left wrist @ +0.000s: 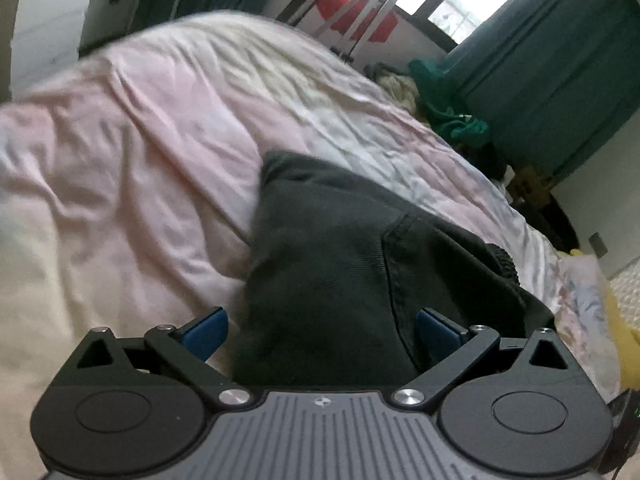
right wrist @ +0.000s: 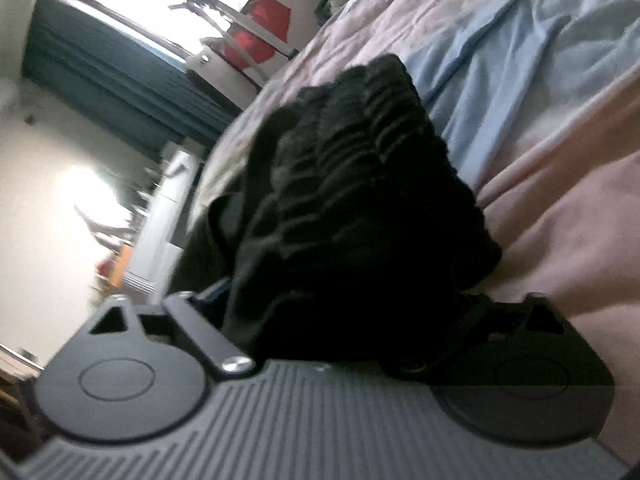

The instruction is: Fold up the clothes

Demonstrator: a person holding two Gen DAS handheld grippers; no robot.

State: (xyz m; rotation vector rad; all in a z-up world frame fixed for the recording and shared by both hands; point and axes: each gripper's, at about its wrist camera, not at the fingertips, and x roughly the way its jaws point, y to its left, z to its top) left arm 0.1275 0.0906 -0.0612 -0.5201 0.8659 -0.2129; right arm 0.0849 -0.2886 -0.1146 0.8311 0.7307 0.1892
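Both jaws spread wide; dark trousers [right wrist: 352, 200] bury the right gripper's [right wrist: 340, 308] fingertips.

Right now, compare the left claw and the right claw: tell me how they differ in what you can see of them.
The left claw shows both blue pads wide apart with the dark garment lying between them, untouched; the right claw has its pads buried under the garment's bunched ribbed end, so its grip cannot be read. The left claw's view sits roughly level over the pink bedding; the right claw's view is rolled sideways. Both face the same dark garment.
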